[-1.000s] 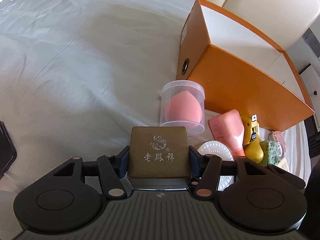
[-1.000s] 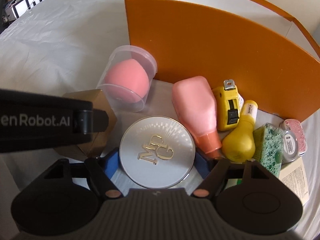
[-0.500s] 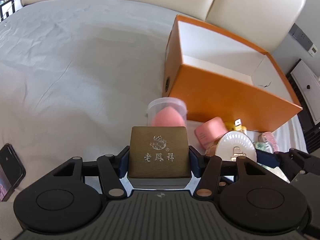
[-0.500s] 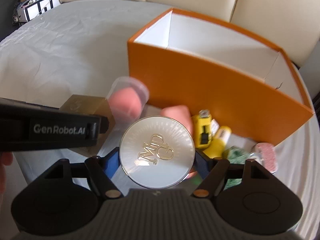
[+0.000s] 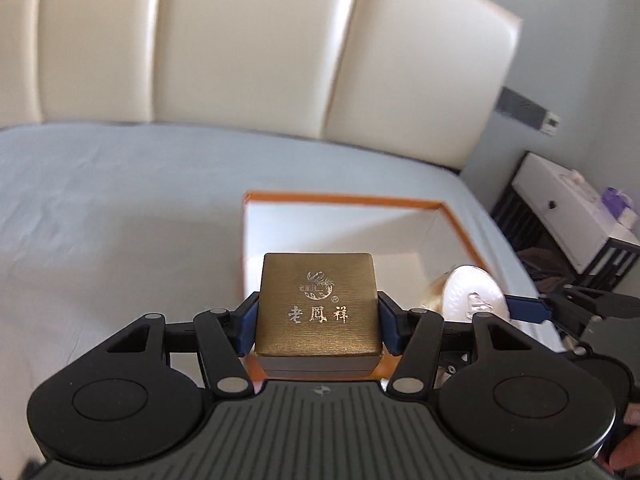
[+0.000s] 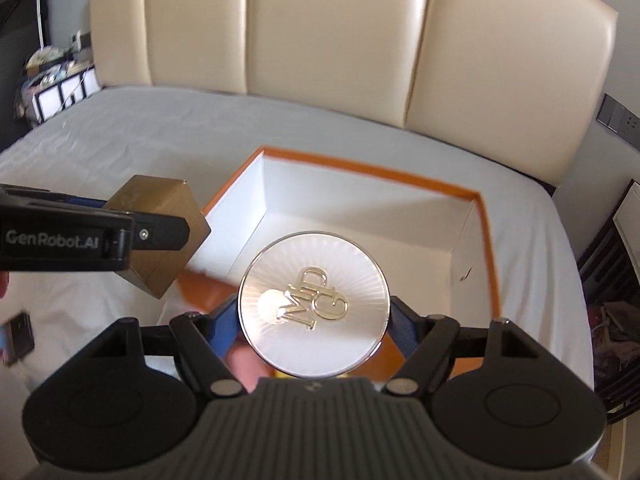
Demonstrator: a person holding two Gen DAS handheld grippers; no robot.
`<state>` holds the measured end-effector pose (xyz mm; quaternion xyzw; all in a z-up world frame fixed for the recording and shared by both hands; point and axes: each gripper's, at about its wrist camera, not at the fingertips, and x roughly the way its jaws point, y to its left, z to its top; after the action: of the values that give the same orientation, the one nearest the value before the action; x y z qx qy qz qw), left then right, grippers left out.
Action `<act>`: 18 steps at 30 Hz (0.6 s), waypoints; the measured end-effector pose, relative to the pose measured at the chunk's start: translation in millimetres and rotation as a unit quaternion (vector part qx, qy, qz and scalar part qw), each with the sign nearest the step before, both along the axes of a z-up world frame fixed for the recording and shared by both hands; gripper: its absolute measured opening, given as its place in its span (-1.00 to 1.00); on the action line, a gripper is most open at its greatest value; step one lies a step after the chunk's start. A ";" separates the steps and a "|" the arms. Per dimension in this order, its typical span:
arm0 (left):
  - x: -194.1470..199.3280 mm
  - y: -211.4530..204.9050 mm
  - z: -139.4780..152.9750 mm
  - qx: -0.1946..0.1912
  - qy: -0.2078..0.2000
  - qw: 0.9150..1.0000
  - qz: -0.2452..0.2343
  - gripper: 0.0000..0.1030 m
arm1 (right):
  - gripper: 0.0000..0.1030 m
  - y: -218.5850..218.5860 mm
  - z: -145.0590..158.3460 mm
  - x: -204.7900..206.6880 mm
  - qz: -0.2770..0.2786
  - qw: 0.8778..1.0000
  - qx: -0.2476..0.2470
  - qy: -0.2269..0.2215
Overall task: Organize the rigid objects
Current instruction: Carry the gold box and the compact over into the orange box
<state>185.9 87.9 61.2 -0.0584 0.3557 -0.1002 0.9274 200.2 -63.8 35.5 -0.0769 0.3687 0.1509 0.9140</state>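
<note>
The left gripper (image 5: 318,320) is clamped on a small gold box (image 5: 317,307), blue pads pressing its two side walls so the printed lid faces up and stays level. It sits at lower centre of the left wrist view, raised over the near left corner of the open orange box (image 5: 344,201), a position that suits lowering it straight in. The right gripper (image 6: 313,320) grasps a round silver compact (image 6: 313,305) by its rim, face up, at centre of the right wrist view, also above the orange box's white interior. In that view the gold box shows at left, apart from the compact. The orange box rests on the bed (image 6: 132,132), before a cream headboard (image 6: 328,36); its inside appears bare.
</note>
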 end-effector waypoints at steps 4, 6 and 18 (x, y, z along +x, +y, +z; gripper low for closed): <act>39.9 -14.5 4.8 0.028 0.002 0.999 -0.044 0.29 | 0.45 -5.2 4.9 35.1 -0.009 1.000 -0.008 0.000; 59.9 -23.9 -3.0 0.050 0.016 0.997 -0.050 0.29 | 0.45 -5.0 -2.0 53.1 -0.015 1.000 -0.016 0.012; 100.9 -51.1 -73.5 0.131 0.080 0.982 -0.110 0.29 | 0.45 -23.7 -69.9 120.2 -0.010 0.991 -0.068 0.118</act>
<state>286.8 36.8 -12.4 0.0954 0.4431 -0.1494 0.8788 320.4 -87.5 -34.4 -0.1164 0.4845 0.1240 0.8581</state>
